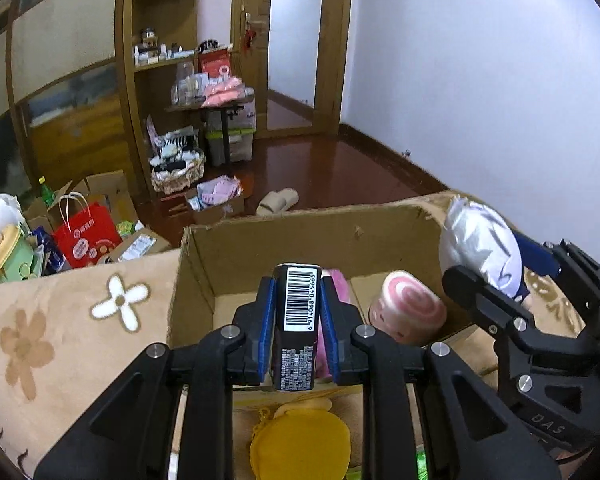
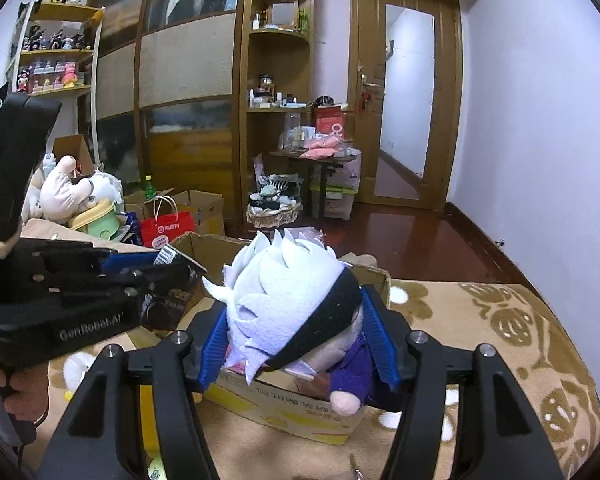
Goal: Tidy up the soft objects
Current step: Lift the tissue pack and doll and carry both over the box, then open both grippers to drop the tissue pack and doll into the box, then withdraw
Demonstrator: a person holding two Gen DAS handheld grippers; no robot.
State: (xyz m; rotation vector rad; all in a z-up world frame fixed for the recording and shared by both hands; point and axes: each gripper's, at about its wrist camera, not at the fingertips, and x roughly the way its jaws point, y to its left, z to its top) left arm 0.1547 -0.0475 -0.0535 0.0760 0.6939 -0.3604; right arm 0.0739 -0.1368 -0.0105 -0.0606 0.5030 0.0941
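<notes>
My left gripper (image 1: 298, 316) is shut on a black packet with a barcode (image 1: 298, 320) and holds it over the open cardboard box (image 1: 284, 240). A pink-and-white swirl roll plush (image 1: 406, 308) lies inside the box, with something pink behind the packet. My right gripper (image 2: 296, 340) is shut on a white-haired plush doll (image 2: 292, 304) with a black blindfold and purple clothes, held above the box's near side (image 2: 284, 408). The doll and right gripper also show in the left wrist view (image 1: 480, 248) at the box's right edge. The left gripper shows at left in the right wrist view (image 2: 112, 280).
The box stands on a beige blanket with flower prints (image 1: 60, 328). A yellow round pouch (image 1: 300, 440) lies below my left gripper. On the floor beyond are a red paper bag (image 1: 86, 236), cardboard boxes, a basket of socks (image 1: 178, 168), slippers (image 1: 278, 202) and stuffed toys (image 2: 76, 196).
</notes>
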